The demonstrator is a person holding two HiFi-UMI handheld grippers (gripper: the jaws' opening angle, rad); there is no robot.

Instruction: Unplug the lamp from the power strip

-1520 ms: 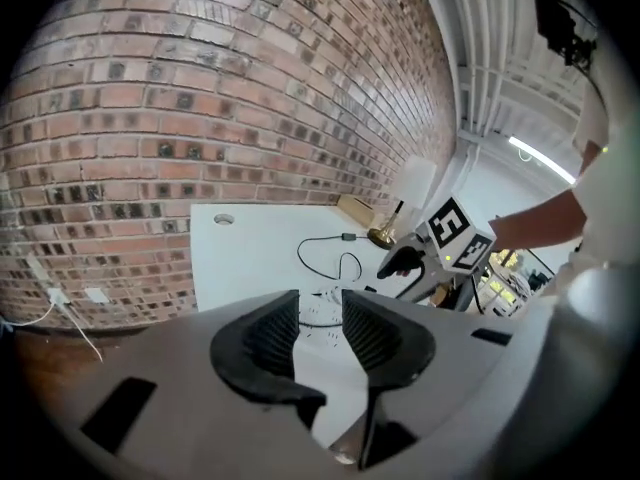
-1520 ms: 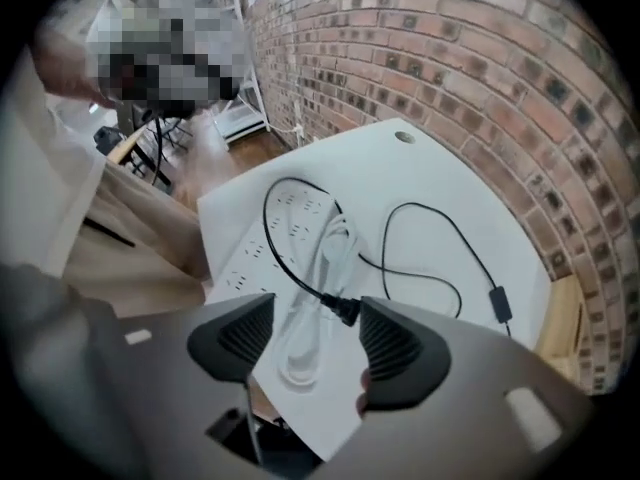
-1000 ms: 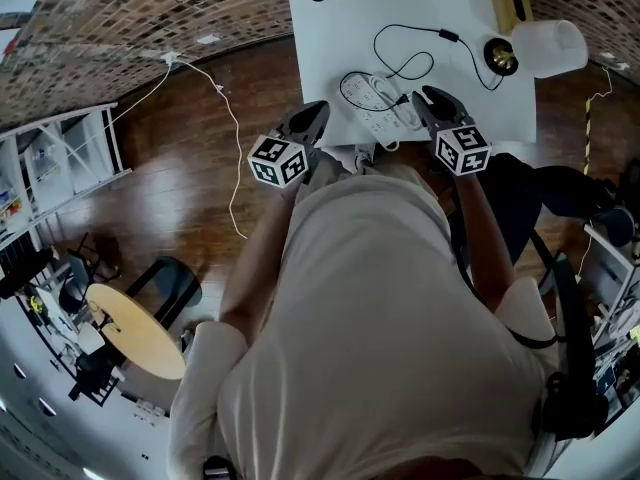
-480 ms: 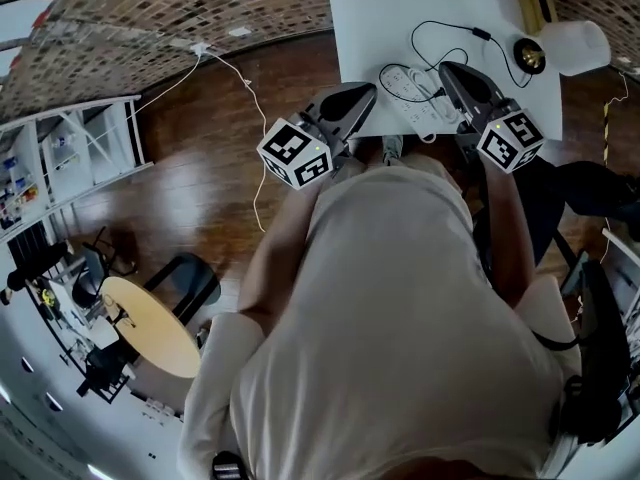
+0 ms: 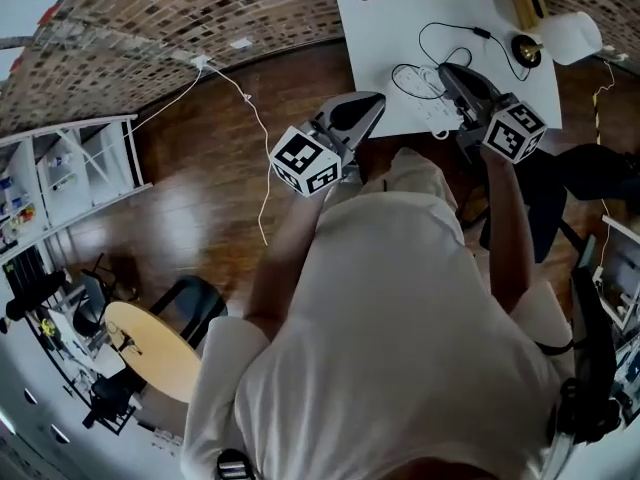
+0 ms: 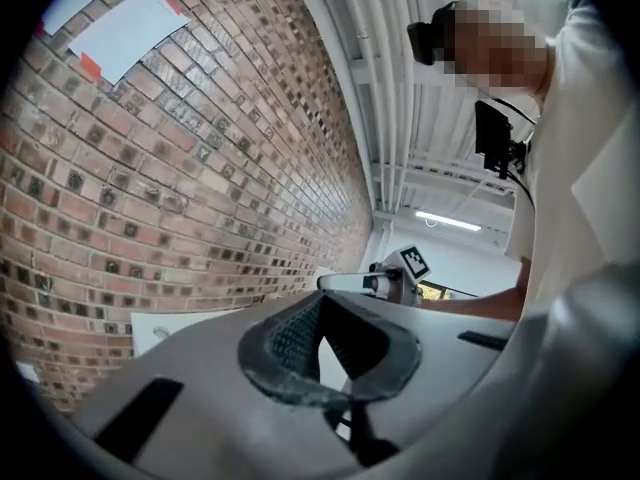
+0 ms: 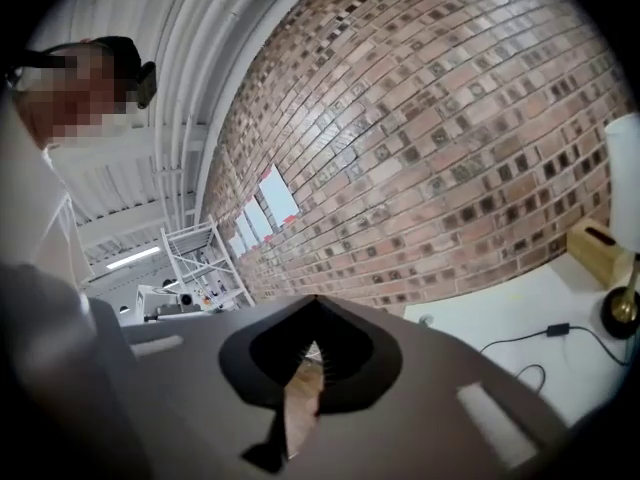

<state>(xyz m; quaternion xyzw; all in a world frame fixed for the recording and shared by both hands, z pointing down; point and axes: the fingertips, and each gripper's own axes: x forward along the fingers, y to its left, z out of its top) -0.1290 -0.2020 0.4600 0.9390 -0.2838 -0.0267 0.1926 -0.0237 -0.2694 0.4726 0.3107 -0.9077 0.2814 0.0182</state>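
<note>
Both grippers hang closed and empty: the left gripper [image 5: 371,101] over the glossy wooden floor [image 5: 200,178] beside the white surface [image 5: 385,28], the right gripper [image 5: 447,69] above the slim white power strip [image 5: 432,116]. At the surface's far corner stands the lamp [image 5: 570,36], with a round brass base and a white cylindrical shade. Its thin black cord [image 5: 478,32] loops toward the strip.

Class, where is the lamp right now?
In the head view the lamp sits at the white table's far right corner, beside the yellow box.
</note>
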